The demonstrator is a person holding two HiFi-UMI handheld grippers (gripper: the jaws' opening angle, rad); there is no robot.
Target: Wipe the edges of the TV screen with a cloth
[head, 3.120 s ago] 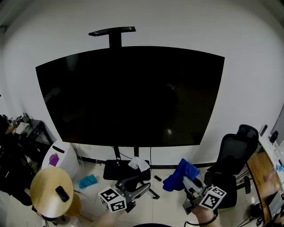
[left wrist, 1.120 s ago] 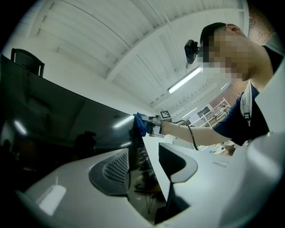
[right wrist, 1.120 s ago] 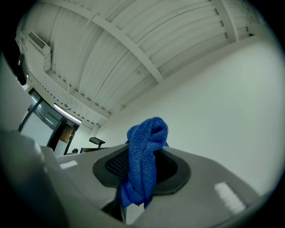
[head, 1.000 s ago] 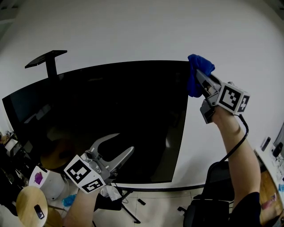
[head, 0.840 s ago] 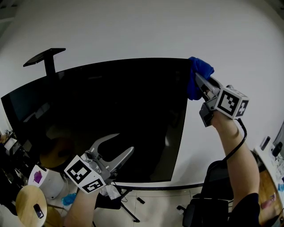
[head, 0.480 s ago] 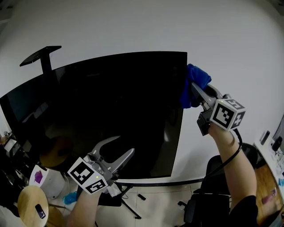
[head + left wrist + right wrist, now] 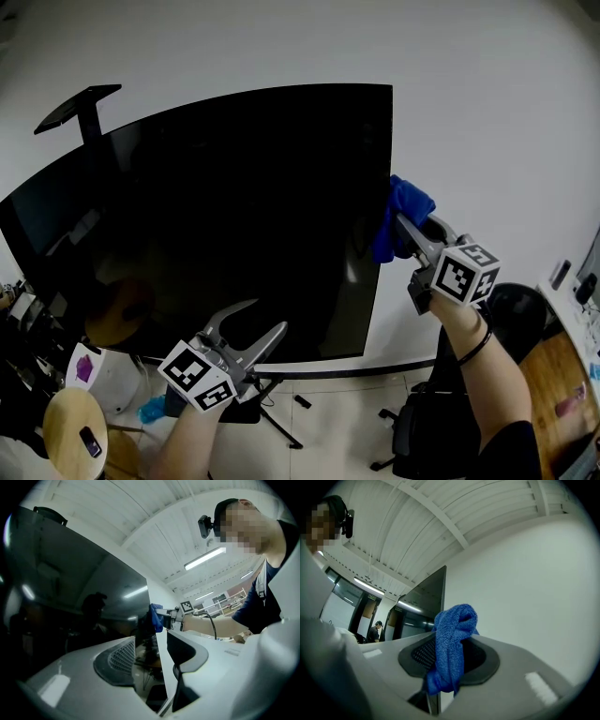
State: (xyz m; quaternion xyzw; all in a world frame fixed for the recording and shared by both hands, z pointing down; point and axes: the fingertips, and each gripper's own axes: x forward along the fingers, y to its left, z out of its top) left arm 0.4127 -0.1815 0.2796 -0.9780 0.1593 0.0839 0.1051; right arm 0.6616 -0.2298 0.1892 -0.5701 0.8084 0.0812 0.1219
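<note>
The big black TV screen (image 7: 216, 216) hangs in front of a white wall. A blue cloth (image 7: 398, 208) presses against its right edge at about mid height. My right gripper (image 7: 401, 223) is shut on that cloth. In the right gripper view the cloth (image 7: 452, 653) bunches between the pads, with the TV's edge (image 7: 441, 592) just behind it. My left gripper (image 7: 251, 330) hovers open and empty before the screen's lower part. In the left gripper view, the left gripper (image 7: 151, 639) frames the TV's right edge, and the distant cloth (image 7: 155, 617) shows beyond it.
A camera bar (image 7: 80, 98) stands above the TV's top left. Below are the TV stand's foot (image 7: 281, 431), a black office chair (image 7: 450, 431), a round wooden stool (image 7: 70, 436) with a phone, a white bin (image 7: 89, 370) and a wooden desk (image 7: 562, 394) at right.
My right gripper has slid the cloth down the TV's right edge, from the top corner to about mid height. The left gripper has stayed open and drifted slightly lower.
</note>
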